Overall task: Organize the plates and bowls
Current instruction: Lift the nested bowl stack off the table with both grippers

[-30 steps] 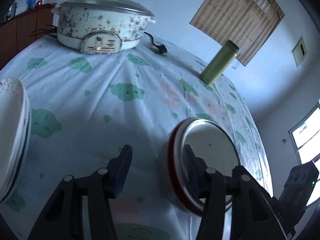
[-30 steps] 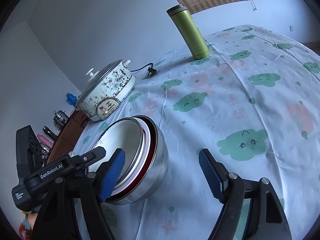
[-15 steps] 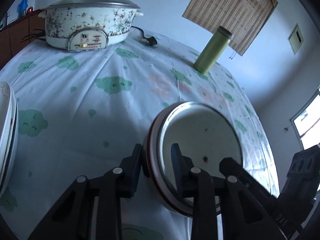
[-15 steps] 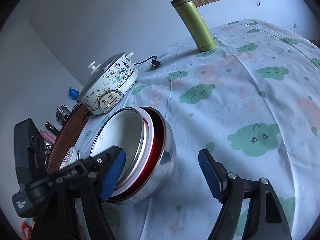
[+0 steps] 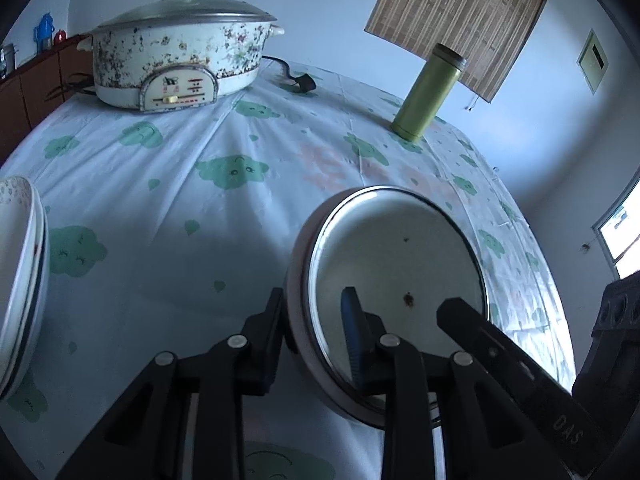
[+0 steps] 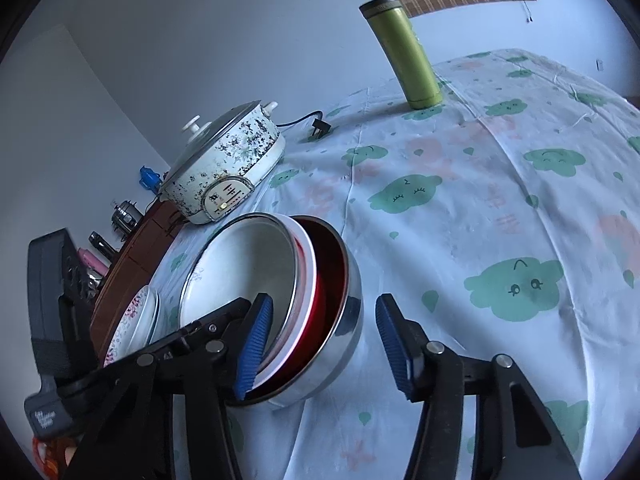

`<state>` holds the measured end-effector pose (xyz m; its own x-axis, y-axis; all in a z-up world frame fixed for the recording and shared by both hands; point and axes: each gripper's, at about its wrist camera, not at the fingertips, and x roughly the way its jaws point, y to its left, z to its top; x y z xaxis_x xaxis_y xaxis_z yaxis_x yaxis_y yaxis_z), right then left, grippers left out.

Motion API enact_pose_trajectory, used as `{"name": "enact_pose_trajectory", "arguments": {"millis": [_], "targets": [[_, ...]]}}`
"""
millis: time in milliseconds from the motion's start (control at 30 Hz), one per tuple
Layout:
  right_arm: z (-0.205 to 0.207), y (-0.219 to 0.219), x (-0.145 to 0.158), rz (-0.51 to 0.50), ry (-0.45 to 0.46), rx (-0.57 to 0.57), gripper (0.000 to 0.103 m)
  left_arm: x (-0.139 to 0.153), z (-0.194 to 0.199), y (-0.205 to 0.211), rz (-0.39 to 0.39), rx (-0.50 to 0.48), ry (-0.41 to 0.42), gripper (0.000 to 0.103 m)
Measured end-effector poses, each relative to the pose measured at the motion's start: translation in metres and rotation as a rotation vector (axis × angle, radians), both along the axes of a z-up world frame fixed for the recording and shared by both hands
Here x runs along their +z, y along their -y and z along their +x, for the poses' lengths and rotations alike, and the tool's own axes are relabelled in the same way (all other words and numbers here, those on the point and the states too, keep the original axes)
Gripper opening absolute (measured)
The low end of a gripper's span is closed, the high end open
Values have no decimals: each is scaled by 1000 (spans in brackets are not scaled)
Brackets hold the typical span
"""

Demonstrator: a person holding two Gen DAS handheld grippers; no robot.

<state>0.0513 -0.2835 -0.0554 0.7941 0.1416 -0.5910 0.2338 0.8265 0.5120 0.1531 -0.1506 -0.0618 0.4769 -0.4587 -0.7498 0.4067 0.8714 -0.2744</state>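
Observation:
A nest of bowls [image 5: 400, 272] stands tipped on its side on the cloud-print tablecloth [image 5: 224, 184]: a pale inner bowl, a red-lined one and a steel outer shell [image 6: 346, 320]. My left gripper [image 5: 314, 320] is shut on the stack's near rim, one finger outside and the blue pad inside. My right gripper [image 6: 324, 346] straddles the opposite wall and its jaws are closing. Its left pad is inside the bowls, and its right pad stands a little off the steel shell. A stack of white plates [image 5: 20, 280] sits to the left, also visible in the right wrist view as plates [image 6: 136, 320].
An electric cooking pot [image 5: 180, 64] with a lid stands at the table's far side, its cord and plug [image 5: 300, 80] beside it. A green flask [image 5: 428, 92] stands upright at the far right. A brown cabinet [image 5: 24, 84] lies beyond the left edge.
My left gripper closed onto the bowls' rim and the stack tipped up toward me. My right gripper's jaws narrowed around the stack's other wall.

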Motion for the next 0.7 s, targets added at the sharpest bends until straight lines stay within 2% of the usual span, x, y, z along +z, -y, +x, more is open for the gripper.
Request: {"name": "enact_pose_trajectory", "arguments": {"millis": [200,400,467,533,600,667,700], "targets": [[8,9,-13,109,-32,10,55,1,0,-3,-7,7,-7,31],[7,5,-13,109,-38,23,43,7,-4,-4,7,4,27,37],[6,7,-14,123,-39,19,39,10,-6,-5,2,2,37,45],[6,10,-15,146,-42,17,37,12,-6,-8,-8,11,42,47],[5,10,-15,148,-43,19,37,13,-5,-10,-19,18,37,47],[5,8,-13,132,-48,21,37,12,-4,-10,-34,9,27,36],[5,7,-13,125,-49,21,37,13,-4,-10,-27,10,28,34]]}}
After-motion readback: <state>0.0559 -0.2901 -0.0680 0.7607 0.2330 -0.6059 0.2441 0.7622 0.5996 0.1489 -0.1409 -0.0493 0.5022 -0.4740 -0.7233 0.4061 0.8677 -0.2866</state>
